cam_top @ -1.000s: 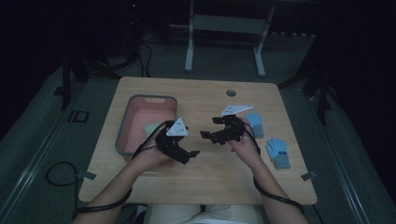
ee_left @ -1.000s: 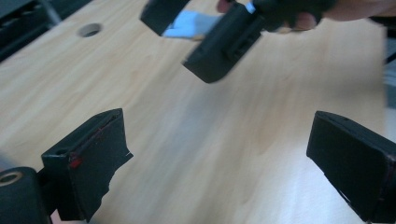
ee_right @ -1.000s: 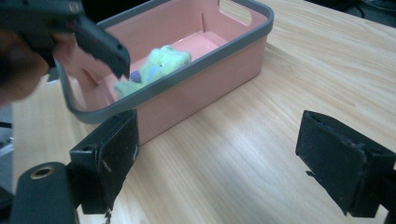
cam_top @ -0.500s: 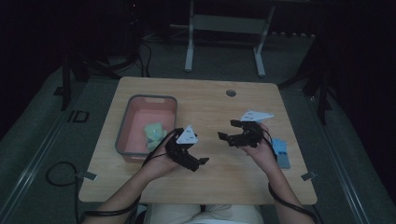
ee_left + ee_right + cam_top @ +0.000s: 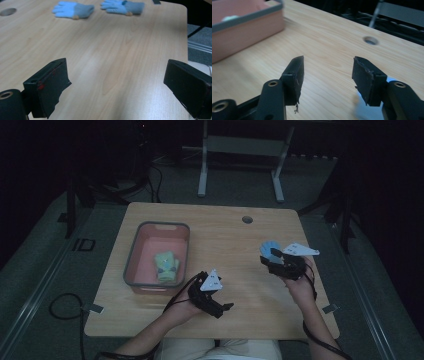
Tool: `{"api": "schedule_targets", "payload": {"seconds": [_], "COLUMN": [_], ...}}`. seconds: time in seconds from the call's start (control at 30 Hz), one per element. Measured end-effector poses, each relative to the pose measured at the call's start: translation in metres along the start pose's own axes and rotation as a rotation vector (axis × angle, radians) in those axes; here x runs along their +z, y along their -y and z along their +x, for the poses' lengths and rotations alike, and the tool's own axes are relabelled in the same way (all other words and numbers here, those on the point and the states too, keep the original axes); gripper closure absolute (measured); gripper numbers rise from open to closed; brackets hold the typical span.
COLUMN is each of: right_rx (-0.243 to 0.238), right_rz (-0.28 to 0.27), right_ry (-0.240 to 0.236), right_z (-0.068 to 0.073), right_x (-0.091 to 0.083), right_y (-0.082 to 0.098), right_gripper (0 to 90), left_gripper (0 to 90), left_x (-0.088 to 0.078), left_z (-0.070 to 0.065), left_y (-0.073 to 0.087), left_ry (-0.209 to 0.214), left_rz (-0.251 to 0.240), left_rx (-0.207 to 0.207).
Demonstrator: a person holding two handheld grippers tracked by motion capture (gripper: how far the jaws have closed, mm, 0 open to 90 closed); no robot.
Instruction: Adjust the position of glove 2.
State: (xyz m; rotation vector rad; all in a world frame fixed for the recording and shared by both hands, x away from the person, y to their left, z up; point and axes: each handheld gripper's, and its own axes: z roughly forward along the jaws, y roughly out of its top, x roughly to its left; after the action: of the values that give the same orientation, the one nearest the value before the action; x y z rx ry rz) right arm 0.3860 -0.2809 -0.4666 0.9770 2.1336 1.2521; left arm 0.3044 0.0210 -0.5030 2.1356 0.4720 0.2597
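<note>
Near the table's right edge, two soft knitted blue-and-grey gloves (image 5: 73,10) lie flat; being light and limp, one is best pinched at its cuff. The right gripper (image 5: 327,72), jaws just closing yet empty, hovers close; the left gripper (image 5: 117,85) is spread wide.

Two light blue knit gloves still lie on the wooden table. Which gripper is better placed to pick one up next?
Right. The right gripper hovers by a light blue knit glove, jaws just closing, nothing visibly between them. The left gripper sits at the table's near edge, apart from both gloves, jaws wide open.
</note>
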Motion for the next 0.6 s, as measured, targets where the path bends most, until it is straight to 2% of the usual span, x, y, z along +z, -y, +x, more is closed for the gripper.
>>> {"api": "schedule_targets", "payload": {"seconds": [0.1,0.23,0.33,0.4,0.47,0.53,0.6], "right_rx": [0.032,0.063,0.087,0.090,0.098,0.107,0.098], "right_rz": [0.012,0.046,0.082,0.095,0.135,0.156,0.186], "right_ry": [0.037,0.092,0.127,0.135,0.138,0.124,0.124], "right_z": [-0.018,-0.043,-0.061,-0.067,-0.079,-0.084,-0.086], "right_x": [-0.005,-0.007,-0.004,-0.002,0.010,0.019,0.030], "right_y": [0.008,0.016,0.021,0.023,0.027,0.030,0.031], "right_gripper": [48.6,55.5,61.0,61.9,64.9,65.7,65.8], "left_gripper": [5.5,5.5,5.5,5.5,5.5,5.5,5.5], "left_x": [0.005,0.008,0.009,0.009,0.009,0.009,0.008], "left_z": [-0.002,-0.006,-0.009,-0.010,-0.011,-0.010,-0.009], "left_y": [0.008,0.019,0.027,0.030,0.036,0.040,0.043], "left_ry": [0.009,0.023,0.012,0.015,0.011,0.001,-0.001], "left_rz": [0.006,-0.011,0.003,0.008,0.006,0.001,-0.004], "left_rx": [-0.011,-0.020,-0.018,-0.016,-0.014,-0.019,-0.027]}}
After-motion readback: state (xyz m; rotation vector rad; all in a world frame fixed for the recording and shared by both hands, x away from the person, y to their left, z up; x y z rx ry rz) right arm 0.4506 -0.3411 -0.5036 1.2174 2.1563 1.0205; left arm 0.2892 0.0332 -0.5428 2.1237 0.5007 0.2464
